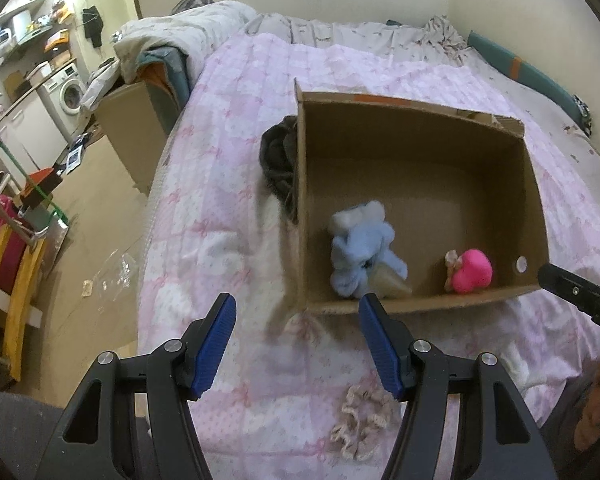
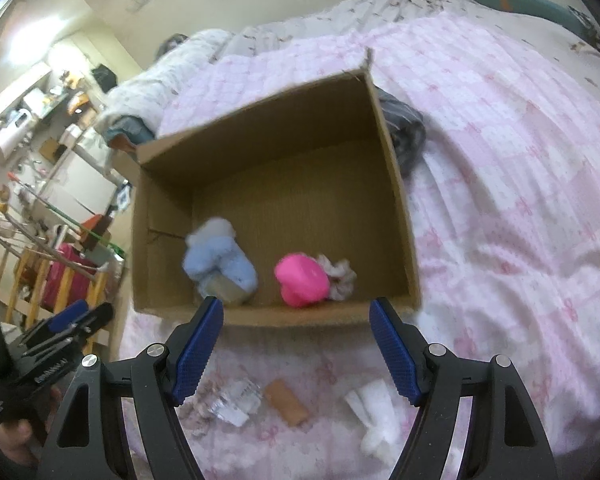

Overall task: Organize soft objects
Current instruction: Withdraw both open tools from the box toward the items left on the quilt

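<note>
Three soft items are already sitting in the cardboard box [image 2: 396, 184] at frame centre: blue plush [image 2: 220, 260], pink toy [image 2: 300, 280], scrunchie [image 2: 340, 276]. Left gripper [image 1: 296, 344] and right gripper [image 2: 296, 350] are hovering with fingers apart, empty. Still waiting on the bed [image 2: 520, 200], bottom of frame: beige scrunchie [image 1: 360, 424], white cloth [image 2: 374, 420], tan roll [image 2: 286, 402], clear wrapper [image 2: 236, 400].

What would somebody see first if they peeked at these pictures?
Probably the big cardboard box sitting open on the pink quilt. Inside it, near the front wall, lie a fluffy blue toy and a bright pink squishy thing. Both claws, left and right, hang wide open and empty just before the box, with a frilly scrunchie still on the quilt.
</note>
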Available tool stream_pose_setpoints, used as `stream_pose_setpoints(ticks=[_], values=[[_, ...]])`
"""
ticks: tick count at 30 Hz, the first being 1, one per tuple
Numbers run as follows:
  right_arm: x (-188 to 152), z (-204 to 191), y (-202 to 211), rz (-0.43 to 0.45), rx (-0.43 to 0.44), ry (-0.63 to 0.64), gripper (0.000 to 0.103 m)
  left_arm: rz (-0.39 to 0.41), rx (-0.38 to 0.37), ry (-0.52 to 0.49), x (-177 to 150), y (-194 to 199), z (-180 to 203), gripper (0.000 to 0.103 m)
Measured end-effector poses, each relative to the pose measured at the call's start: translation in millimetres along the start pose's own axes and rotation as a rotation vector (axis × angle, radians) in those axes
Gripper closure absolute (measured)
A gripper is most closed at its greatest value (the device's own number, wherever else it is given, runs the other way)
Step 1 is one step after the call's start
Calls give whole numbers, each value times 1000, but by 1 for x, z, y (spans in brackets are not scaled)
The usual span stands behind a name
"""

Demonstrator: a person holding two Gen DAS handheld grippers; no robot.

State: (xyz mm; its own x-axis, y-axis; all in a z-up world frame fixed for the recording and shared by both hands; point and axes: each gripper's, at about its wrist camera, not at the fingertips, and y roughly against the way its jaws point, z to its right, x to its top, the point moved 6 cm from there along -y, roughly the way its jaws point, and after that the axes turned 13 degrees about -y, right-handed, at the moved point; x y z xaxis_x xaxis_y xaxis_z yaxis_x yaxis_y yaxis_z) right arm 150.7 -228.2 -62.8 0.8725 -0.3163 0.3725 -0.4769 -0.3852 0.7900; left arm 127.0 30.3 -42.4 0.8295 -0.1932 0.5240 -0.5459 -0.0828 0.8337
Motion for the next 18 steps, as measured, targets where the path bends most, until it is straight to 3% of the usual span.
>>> stream_pose_setpoints(ticks=[18], values=[[-38,-2,12,-38,26,-48,23,-90,-34,43,-34,3,-1,42]])
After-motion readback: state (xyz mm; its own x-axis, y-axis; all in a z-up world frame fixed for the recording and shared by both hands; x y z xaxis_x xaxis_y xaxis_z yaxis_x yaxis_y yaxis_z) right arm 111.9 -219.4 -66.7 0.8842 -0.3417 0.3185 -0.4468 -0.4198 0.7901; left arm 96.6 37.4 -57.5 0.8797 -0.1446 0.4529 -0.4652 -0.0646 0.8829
